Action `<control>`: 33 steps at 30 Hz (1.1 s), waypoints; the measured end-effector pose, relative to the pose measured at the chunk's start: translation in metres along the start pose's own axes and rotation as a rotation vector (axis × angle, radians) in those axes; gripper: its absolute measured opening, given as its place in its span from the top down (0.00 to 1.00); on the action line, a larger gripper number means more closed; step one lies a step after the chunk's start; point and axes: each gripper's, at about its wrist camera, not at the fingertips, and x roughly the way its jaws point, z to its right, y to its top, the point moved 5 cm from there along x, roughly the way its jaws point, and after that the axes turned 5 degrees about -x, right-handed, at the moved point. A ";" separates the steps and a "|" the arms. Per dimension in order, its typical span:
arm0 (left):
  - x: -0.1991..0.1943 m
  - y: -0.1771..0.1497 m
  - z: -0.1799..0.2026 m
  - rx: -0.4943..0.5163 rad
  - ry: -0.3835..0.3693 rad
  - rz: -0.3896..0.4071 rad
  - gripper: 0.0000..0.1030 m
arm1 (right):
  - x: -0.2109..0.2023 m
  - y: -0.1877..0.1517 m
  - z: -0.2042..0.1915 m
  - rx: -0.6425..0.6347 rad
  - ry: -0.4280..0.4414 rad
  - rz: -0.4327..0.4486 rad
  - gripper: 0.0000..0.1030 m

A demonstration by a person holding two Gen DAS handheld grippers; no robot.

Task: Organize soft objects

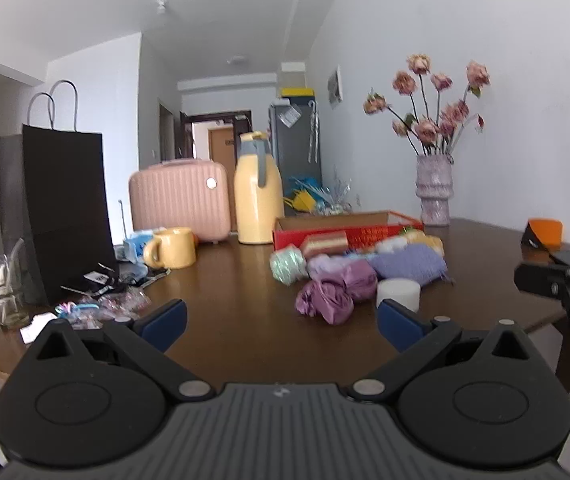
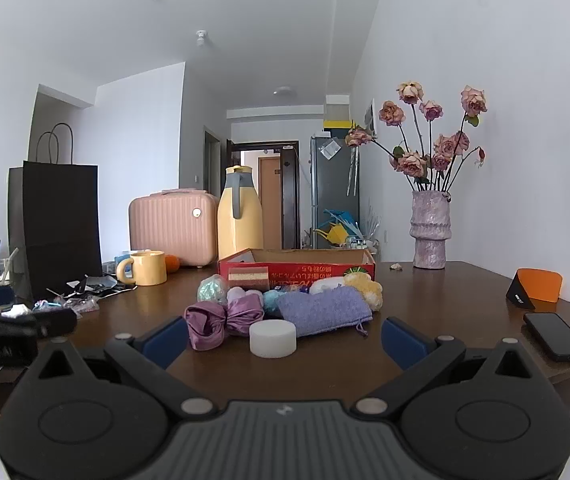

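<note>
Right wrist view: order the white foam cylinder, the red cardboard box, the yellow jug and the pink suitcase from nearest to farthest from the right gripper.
From the right gripper, open and empty:
1. White foam cylinder, just ahead, centre.
2. Red cardboard box, mid-table, behind the soft pile.
3. Yellow jug and pink suitcase, back left; too close to call.

My table (image 2: 425, 300) is dark wood with a soft sheen; the red box (image 2: 297, 270) is printed cardboard, matt; the lilac pouch (image 2: 321, 312) looks knitted and fuzzy; the purple cloth bundle (image 2: 221, 320) is satiny, creased; the white puck (image 2: 273, 338) seems matt foam; the yellow mug (image 2: 147, 267) and jug (image 2: 240, 220) are smooth, glossy; the vase (image 2: 431, 232) is rough, pebbled; the black bag (image 2: 59, 232) is matt paper; my fingers' (image 2: 165, 342) blue pads look matt.
</note>
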 end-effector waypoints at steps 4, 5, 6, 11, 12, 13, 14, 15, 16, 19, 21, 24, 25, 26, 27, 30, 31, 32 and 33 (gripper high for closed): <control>0.002 -0.005 0.002 0.006 -0.004 -0.012 0.00 | 0.001 -0.002 0.001 0.007 -0.001 -0.009 0.00; 0.002 -0.005 0.002 0.006 -0.006 -0.013 0.00 | 0.002 -0.002 0.002 0.011 -0.002 -0.011 0.00; 0.001 -0.005 0.002 0.003 -0.007 -0.013 0.00 | 0.003 -0.003 0.002 0.014 -0.003 -0.014 0.00; 0.002 -0.005 0.000 -0.005 -0.002 -0.011 0.00 | 0.004 -0.003 0.003 0.019 -0.003 -0.016 0.00; 0.002 -0.005 0.000 -0.004 -0.001 -0.012 0.00 | 0.004 -0.003 0.003 0.019 -0.002 -0.016 0.00; 0.002 -0.005 0.000 -0.004 0.000 -0.013 0.00 | 0.004 -0.003 0.002 0.017 -0.001 -0.016 0.00; 0.002 -0.005 -0.001 -0.005 0.000 -0.015 0.00 | 0.004 -0.003 0.002 0.014 -0.001 -0.016 0.00; 0.002 -0.005 -0.001 -0.005 0.000 -0.015 0.00 | 0.004 -0.003 0.002 0.013 0.000 -0.016 0.00; 0.002 -0.005 -0.001 -0.005 0.000 -0.016 0.00 | 0.004 -0.003 0.002 0.012 0.000 -0.016 0.00; 0.002 -0.005 -0.001 -0.004 0.000 -0.014 0.00 | 0.005 -0.003 0.001 0.012 -0.001 -0.016 0.00; 0.003 -0.005 -0.001 -0.004 0.000 -0.014 0.00 | 0.005 -0.003 0.001 0.013 0.000 -0.016 0.00; 0.002 -0.005 -0.001 -0.005 0.000 -0.016 0.00 | 0.005 -0.003 0.001 0.012 0.000 -0.016 0.00; 0.002 -0.005 -0.001 -0.005 0.000 -0.016 0.00 | 0.005 -0.003 0.002 0.012 0.000 -0.016 0.00; 0.002 -0.005 -0.001 -0.004 0.001 -0.016 0.00 | 0.005 -0.003 0.002 0.012 0.000 -0.015 0.00; 0.002 -0.005 -0.001 -0.004 0.001 -0.015 0.00 | 0.005 -0.003 0.002 0.013 -0.001 -0.016 0.00; 0.002 -0.005 -0.002 -0.003 0.002 -0.012 0.00 | 0.004 -0.003 0.001 0.013 -0.002 -0.013 0.00; 0.001 -0.005 -0.002 -0.003 0.002 -0.011 0.00 | 0.004 -0.003 0.001 0.013 -0.002 -0.013 0.00; 0.001 -0.005 -0.002 -0.003 0.003 -0.011 0.00 | 0.004 -0.003 0.001 0.013 -0.002 -0.013 0.00; 0.001 -0.005 -0.002 -0.003 0.004 -0.011 0.00 | 0.004 -0.003 0.001 0.012 -0.002 -0.013 0.00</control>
